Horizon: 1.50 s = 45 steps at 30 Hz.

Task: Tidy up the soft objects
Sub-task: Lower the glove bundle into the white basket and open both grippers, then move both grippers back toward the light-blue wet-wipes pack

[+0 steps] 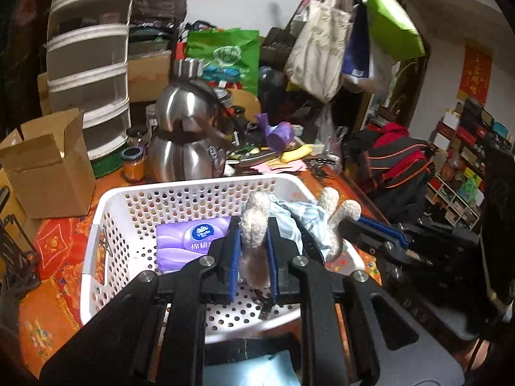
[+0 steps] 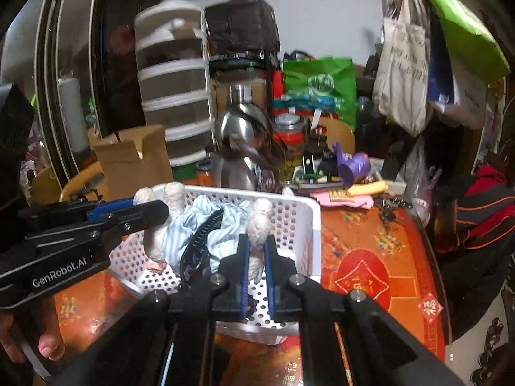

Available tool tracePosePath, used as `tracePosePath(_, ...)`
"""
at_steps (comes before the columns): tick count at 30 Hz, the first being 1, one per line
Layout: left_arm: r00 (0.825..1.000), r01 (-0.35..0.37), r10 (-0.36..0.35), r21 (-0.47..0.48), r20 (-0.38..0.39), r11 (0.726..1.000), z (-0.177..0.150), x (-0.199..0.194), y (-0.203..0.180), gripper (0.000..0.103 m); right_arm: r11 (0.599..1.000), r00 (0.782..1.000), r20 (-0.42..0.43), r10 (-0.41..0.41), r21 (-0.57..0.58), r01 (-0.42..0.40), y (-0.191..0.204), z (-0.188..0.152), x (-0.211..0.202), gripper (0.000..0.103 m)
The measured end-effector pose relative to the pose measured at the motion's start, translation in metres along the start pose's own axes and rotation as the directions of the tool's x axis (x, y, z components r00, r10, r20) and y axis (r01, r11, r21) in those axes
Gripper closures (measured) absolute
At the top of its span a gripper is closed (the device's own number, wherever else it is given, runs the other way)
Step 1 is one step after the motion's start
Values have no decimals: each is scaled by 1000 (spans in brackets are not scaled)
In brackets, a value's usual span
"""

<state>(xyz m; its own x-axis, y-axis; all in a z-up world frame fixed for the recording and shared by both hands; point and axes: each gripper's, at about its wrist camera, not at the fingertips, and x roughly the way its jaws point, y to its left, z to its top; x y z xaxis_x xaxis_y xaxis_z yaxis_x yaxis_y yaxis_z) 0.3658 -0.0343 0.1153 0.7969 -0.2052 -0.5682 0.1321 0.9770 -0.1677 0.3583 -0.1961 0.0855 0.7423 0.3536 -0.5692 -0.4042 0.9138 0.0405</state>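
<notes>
Both grippers clamp plush toy (image 1: 256, 225) | over basket (image 1: 106, 212)

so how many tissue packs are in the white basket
1. A purple tissue pack lies flat on the floor of the white basket, left of the plush toy; the toy may hide more.

Basket (image 1: 112, 212): white perforated plastic, smooth.
Stuffed toy (image 1: 256, 225): cream, nubbly fleece, striped cloth clothing.
Kettle (image 1: 183, 122): polished, mirror-like steel.
Box (image 1: 48, 167): matt brown cardboard.
Tissue pack (image 1: 186, 241): glossy purple film.
</notes>
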Motion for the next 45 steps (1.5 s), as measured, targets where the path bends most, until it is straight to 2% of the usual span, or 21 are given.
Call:
tracePosePath(7, 999, -46, 46, 22, -15, 999, -7, 29, -1, 89, 998, 998, -37, -49, -49, 47, 2, -11, 26, 96)
tracePosePath(11, 996, -79, 79, 4, -51, 997, -16, 44, 6, 84, 999, 998, -50, -34, -39, 32, 1, -13, 33, 95)
tracePosePath(13, 995, -90, 88, -26, -54, 996, -19, 48, 15, 77, 998, 998, -50, -40, -44, 37, 3, -14, 35, 95)
tracePosePath(14, 996, -84, 81, -45, -47, 995, -21, 47, 21, 69, 998, 998, -54, -44, -48, 41, 4, -14, 37, 93)
tracePosePath(15, 996, -87, 85, -59, -40, 994, -23, 46, 26, 57, 998, 997, -59, -44, -48, 41, 4, -15, 37, 91)
tracePosePath(16, 995, -98, 95, -64, -37, 993, -24, 45, 29, 50, 998, 997, -67, -41, -39, 39, 3, -16, 38, 90)
tracePosePath(18, 993, -115, 115, -63, -9, 991, -25, 37, 32, 26, 999, 997, -67, -40, -12, 40, 0, -17, 35, 81)
tracePosePath(19, 993, -115, 116, -63, 7, 991, -25, 32, 34, 22, 1000, 998, -61, -30, 7, 31, -2, -16, 32, 67)
tracePosePath(20, 993, -116, 117, -62, 25, 991, -26, 26, 36, 20, 1000, 999, -51, -18, 20, 19, -4, -16, 28, 48)
tracePosePath(22, 991, -121, 124, -62, 42, 991, -27, 15, 39, 20, 999, 999, -25, -29, 30, 29, -7, -15, 19, 39)
tracePosePath(27, 990, -126, 130, -77, 59, 989, -37, -25, 53, 20, 996, 1000, -7, 0, 87, 1, -11, -19, -10, 36)
tracePosePath(29, 991, -110, 116, -89, 71, 990, -46, -48, 59, 20, 997, 1000, 1, -13, 78, 13, -4, -27, -25, 34)
tracePosePath(31, 988, -123, 131, -94, 87, 988, -56, -71, 63, 17, 999, 1000, 10, 3, 50, -4, 9, -41, -42, 33)
tracePosePath(33, 985, -124, 133, -82, 107, 989, -70, -95, 65, 9, 1000, 1000, 21, 1, 29, -2, 20, -53, -56, 31)
tracePosePath(38, 975, -144, 158, -99, 154, 985, -99, -143, 73, 1, 1000, 999, 37, 20, 13, -20, 39, -83, -82, 25)
tracePosePath(43, 973, -157, 167, -74, 157, 985, -121, -168, 75, 0, 997, 1000, 19, 24, 67, -25, 38, -108, -92, 24)
tracePosePath(45, 978, -154, 161, -61, 132, 986, -134, -170, 74, 0, 997, 1000, 7, 20, 81, -20, 35, -116, -91, 23)
